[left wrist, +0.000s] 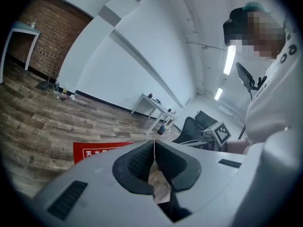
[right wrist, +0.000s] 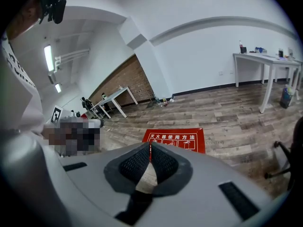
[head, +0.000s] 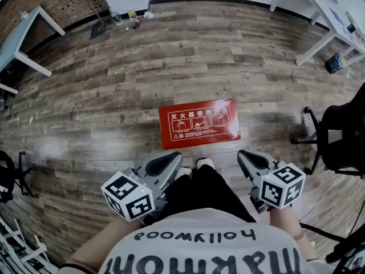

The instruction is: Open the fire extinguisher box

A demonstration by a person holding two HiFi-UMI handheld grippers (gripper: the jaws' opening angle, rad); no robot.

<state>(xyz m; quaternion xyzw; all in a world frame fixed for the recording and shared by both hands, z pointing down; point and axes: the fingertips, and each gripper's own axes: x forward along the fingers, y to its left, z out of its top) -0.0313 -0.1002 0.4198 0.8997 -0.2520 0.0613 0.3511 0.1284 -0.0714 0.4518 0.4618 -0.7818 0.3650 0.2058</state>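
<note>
The red fire extinguisher box (head: 198, 123) lies flat on the wooden floor, its lid with white print facing up and closed. The person stands just in front of it. My left gripper (head: 173, 158) is held low at the box's near left, its jaws shut and empty. My right gripper (head: 244, 156) hangs at the near right of the box, jaws shut with nothing between them. The left gripper view shows the box (left wrist: 99, 151) left of the closed tips (left wrist: 154, 143). In the right gripper view the box (right wrist: 176, 139) lies straight beyond the closed tips (right wrist: 150, 146).
A black office chair (head: 337, 136) stands right of the box. White tables (head: 319, 13) are at the far right and a grey-topped one (head: 20, 39) at the far left by the brick wall. Small items and a dustpan (head: 122, 19) sit by the far wall.
</note>
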